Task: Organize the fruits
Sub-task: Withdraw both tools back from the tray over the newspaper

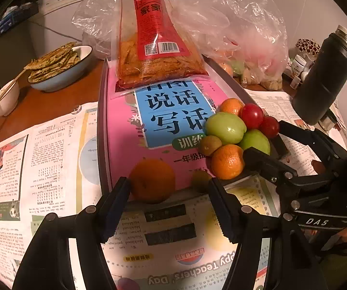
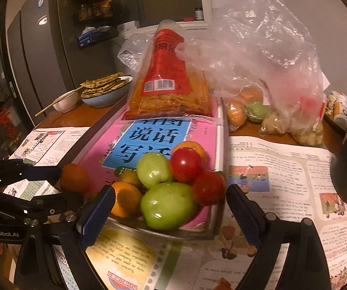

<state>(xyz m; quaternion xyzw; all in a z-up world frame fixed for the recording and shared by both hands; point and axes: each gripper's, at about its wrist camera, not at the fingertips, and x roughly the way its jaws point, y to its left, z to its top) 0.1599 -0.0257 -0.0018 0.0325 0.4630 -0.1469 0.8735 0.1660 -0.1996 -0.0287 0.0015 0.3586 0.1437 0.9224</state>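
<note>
A pile of fruit sits on a pink book point(image 1: 125, 130) inside a shallow box: two green fruits point(image 1: 225, 127), two red tomatoes point(image 1: 251, 116), oranges point(image 1: 227, 161) and a small brown kiwi point(image 1: 209, 145). A lone orange point(image 1: 152, 181) and a blurred kiwi point(image 1: 201, 181) lie at the book's near edge. My left gripper point(image 1: 169, 212) is open, its fingers either side of the lone orange, just short of it. My right gripper point(image 2: 168, 212) is open, just in front of the pile's green fruit point(image 2: 168, 205) and orange point(image 2: 125, 199).
A red snack bag point(image 1: 156, 55) lies on the book's far end. Clear plastic bags point(image 2: 270, 84) with more fruit stand behind right. A blue bowl of flatbreads point(image 1: 60, 67) and a white bowl point(image 1: 4, 99) are at the left. A dark flask point(image 1: 325, 77) stands right. Newspapers point(image 1: 40, 159) cover the table.
</note>
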